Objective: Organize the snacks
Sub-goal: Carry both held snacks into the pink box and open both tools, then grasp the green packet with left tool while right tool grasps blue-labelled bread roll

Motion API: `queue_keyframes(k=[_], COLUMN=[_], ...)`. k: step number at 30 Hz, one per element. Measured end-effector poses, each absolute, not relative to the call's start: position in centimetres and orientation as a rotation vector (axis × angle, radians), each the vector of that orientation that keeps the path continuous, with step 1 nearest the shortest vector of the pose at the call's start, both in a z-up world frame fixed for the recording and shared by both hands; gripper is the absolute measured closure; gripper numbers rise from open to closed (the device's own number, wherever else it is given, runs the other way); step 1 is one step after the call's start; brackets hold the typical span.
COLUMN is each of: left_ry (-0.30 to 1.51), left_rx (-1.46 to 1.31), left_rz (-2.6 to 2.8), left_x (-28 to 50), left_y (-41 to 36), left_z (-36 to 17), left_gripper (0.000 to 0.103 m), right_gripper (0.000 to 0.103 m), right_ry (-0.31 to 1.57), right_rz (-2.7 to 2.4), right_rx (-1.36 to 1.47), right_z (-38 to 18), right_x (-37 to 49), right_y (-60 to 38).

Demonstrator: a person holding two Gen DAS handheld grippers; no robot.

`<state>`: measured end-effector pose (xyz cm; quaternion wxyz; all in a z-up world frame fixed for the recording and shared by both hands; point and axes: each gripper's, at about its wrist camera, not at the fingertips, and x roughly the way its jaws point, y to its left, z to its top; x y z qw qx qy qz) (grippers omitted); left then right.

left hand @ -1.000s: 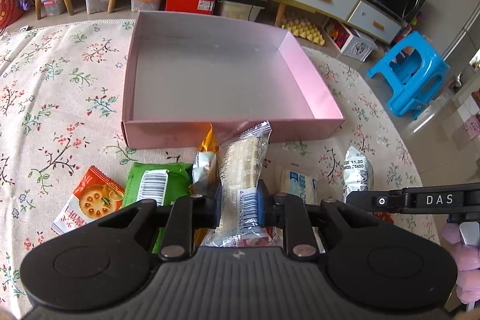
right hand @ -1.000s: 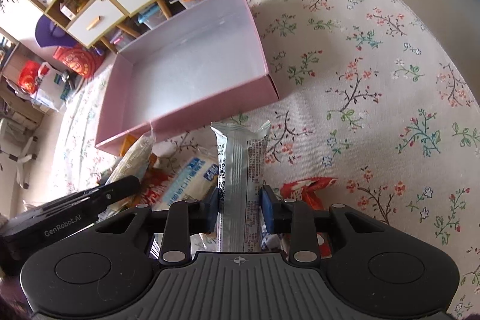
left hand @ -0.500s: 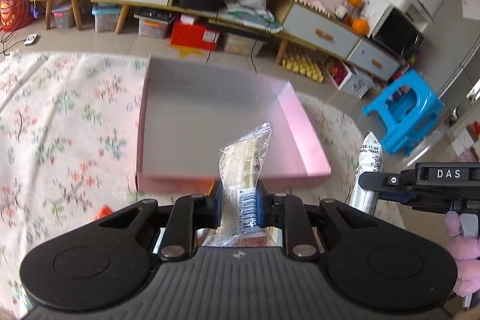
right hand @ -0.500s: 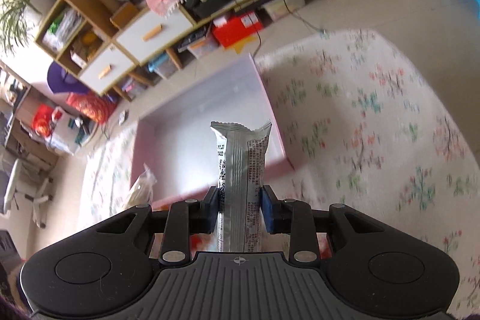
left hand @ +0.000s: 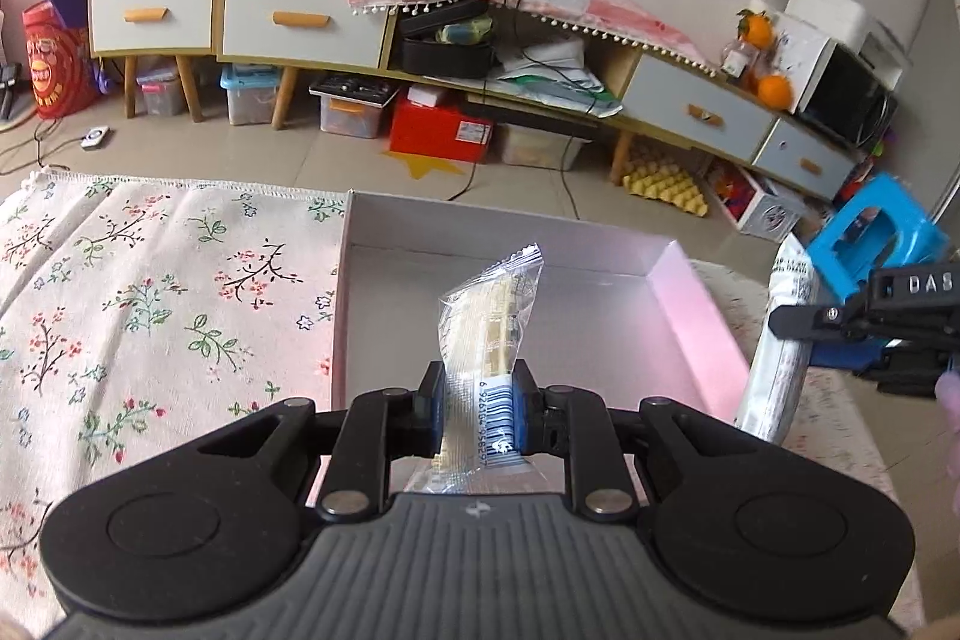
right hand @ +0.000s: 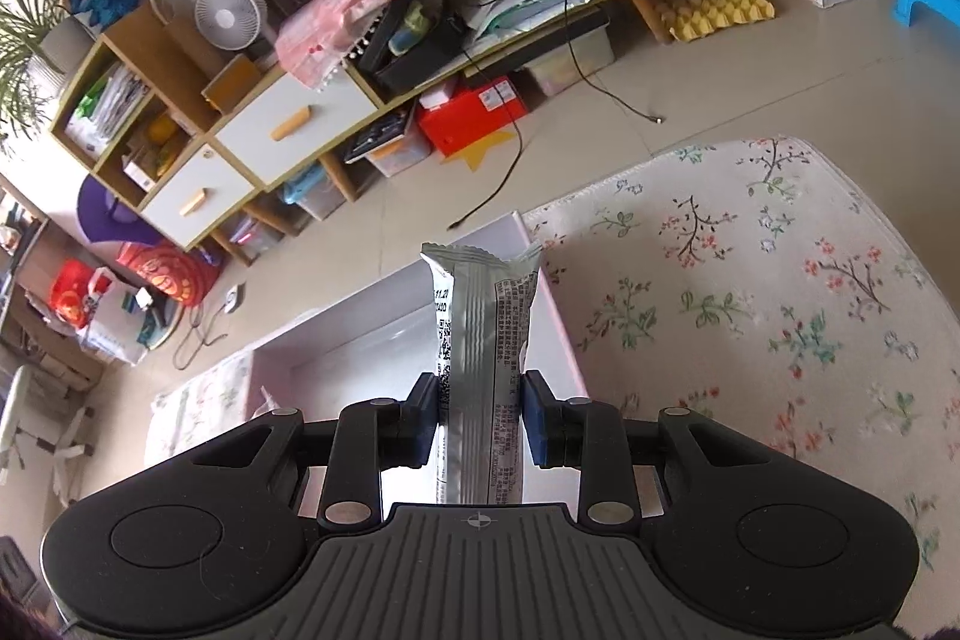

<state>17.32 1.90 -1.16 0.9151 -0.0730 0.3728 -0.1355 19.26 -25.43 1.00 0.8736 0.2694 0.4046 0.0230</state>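
My left gripper (left hand: 477,409) is shut on a clear packet of pale wafer biscuits (left hand: 489,325) and holds it up over the near edge of the open pink box (left hand: 699,319). My right gripper (right hand: 480,415) is shut on a long silver snack packet (right hand: 483,340), held upright above the pink box's right wall (right hand: 549,322). The silver packet (left hand: 780,340) and the right gripper (left hand: 888,316) also show at the right of the left wrist view. The box's grey floor looks bare where it shows.
The box lies on a floral cloth (left hand: 150,316) that spreads to the left and, in the right wrist view (right hand: 780,310), to the right. Behind stand low cabinets (left hand: 270,16), storage bins and a blue stool (left hand: 876,244).
Both grippers rose from the snack pile with their packets and moved forward over the box. The loose snacks on the cloth have dropped out of view.
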Motion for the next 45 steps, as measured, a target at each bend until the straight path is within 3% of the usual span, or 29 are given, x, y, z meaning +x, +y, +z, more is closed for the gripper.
queue_keyframes(k=[18,21,26,31,35,39,45], left_ry=[0.778,0.775,0.784,0.790,0.793,0.800,0.825], left_rx=[-0.062,-0.050,-0.045,-0.045,-0.047,-0.047,-0.021], left_rz=[-0.251,-0.253,-0.264,-0.281,-0.293,-0.295,-0.289], left_x=[18.5,18.3,18.1,17.3,16.2,15.0,13.2], left_y=[1.6,1.5,1.3,1.3,1.4,1.6,1.7], left_z=[-3.1,-3.0,-2.4,-1.5,-0.7,-0.1,0.4], left_gripper=[0.082,0.072,0.050,0.034,0.022,0.016,0.007], right_gripper=[0.071,0.071,0.061,0.036,0.028,0.019,0.016], right_ry=[0.903,0.898,0.903,0.895,0.888,0.890,0.902], right_rz=[0.049,0.069,0.079,0.098,0.112,0.119,0.137], right_rx=[0.458,0.483,0.490,0.490,0.506,0.505,0.509], right_z=[-2.2,-2.0,-1.3,-0.1,1.0,1.8,2.2], right_x=[23.3,23.2,22.8,21.3,19.6,17.9,14.9], right_y=[-22.7,-22.7,-22.7,-22.7,-23.0,-23.2,-23.4])
